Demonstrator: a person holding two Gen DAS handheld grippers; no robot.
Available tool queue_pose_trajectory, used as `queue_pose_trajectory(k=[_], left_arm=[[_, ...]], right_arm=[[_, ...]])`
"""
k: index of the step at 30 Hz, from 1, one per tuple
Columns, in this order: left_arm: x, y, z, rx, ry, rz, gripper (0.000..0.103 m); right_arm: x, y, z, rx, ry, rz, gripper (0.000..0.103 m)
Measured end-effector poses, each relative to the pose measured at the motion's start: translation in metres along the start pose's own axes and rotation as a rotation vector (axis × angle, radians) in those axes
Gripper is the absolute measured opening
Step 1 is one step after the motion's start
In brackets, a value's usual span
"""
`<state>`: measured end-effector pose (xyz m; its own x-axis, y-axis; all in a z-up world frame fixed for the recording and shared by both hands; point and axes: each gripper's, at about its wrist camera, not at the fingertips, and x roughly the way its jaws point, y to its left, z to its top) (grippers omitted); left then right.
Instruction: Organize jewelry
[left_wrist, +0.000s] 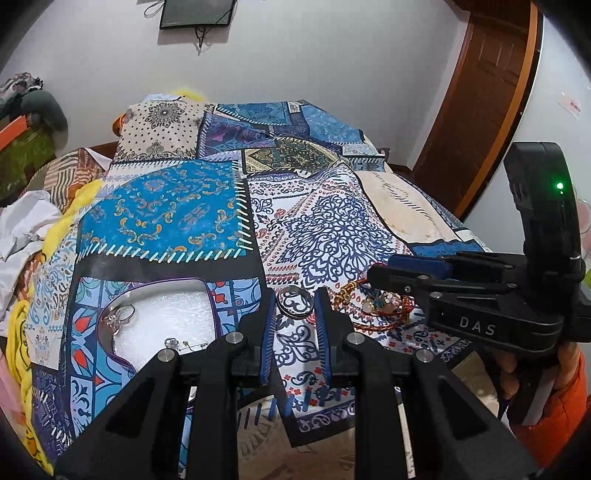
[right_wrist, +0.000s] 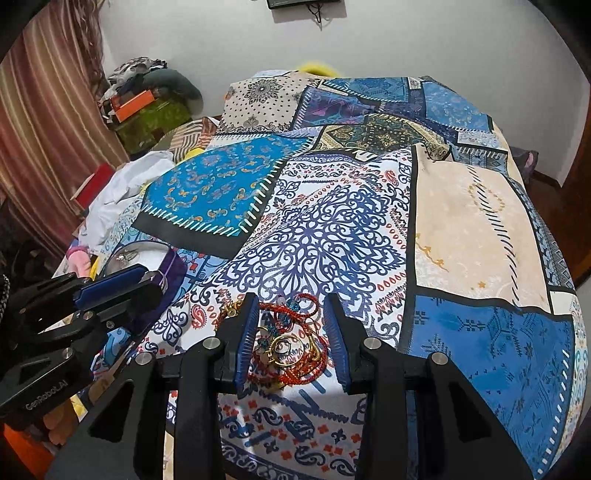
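A dark metal ring (left_wrist: 294, 302) lies on the patterned bedspread (left_wrist: 325, 229), just beyond the tips of my open left gripper (left_wrist: 295, 300). To its left a purple-rimmed jewelry box (left_wrist: 162, 325) with white foam holds a silver ring (left_wrist: 119, 318) and small earrings (left_wrist: 175, 344). A tangle of red cord bracelets with gold rings and beads (right_wrist: 291, 343) lies between the open fingers of my right gripper (right_wrist: 291, 310); the same tangle (left_wrist: 380, 304) shows in the left wrist view under the right gripper (left_wrist: 384, 273). The box (right_wrist: 147, 258) is partly hidden behind the left gripper (right_wrist: 147, 284).
Crumpled white cloth (left_wrist: 26, 229) and yellow fabric (left_wrist: 22, 354) lie at the bed's left edge. A pile of clothes and boxes (right_wrist: 147, 99) stands at the far left by a striped curtain (right_wrist: 48, 140). A wooden door (left_wrist: 487, 92) is at the right.
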<state>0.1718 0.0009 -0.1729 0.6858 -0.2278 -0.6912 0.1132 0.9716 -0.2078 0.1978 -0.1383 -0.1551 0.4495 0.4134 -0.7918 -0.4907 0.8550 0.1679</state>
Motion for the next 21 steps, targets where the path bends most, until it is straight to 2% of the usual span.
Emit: queue_pose_trajectory(k=[4,12,21], left_arm=[[0.0,-0.001,-0.001,-0.004,0.002,-0.002,0.02],[-0.01,-0.005,0.0,-0.001,-0.015,-0.004,0.02],[-0.036,-0.007,0.001,0.006,-0.056,0.013,0.02]], right_arm=[[0.005,0.0,-0.001,0.004,0.009,-0.005,0.014],[-0.001,0.001,-0.001,-0.007,-0.031,-0.026,0.004],[-0.033,0.005,0.004,0.008,-0.115,-0.034,0.003]])
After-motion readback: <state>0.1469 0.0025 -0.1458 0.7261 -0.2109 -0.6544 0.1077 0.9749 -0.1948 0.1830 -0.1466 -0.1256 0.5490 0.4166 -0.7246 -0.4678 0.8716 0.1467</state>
